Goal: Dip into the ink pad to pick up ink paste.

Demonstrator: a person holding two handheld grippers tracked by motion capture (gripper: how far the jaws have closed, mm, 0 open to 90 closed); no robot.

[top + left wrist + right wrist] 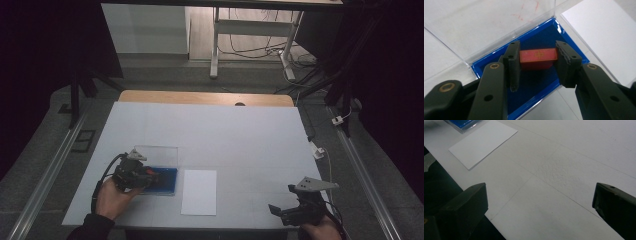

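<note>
A small red block (537, 56) with a gold mark on top sits between the pads of my left gripper (538, 58), which is shut on it. The block is just above the dark blue lining of a shallow blue box (541, 37). The box's clear lid (486, 22) stands open behind it. In the high view the left gripper (152, 176) reaches over the blue box (167, 186) at the table's front left. My right gripper (281, 198) rests at the front right with its jaws wide apart, and nothing lies between them in the right gripper view (540, 202).
A white card (199, 192) lies flat just right of the box, also visible as the white card (482, 141) in the right gripper view. The table is covered with a white sheet (225, 135). Its front edge runs close to both hands.
</note>
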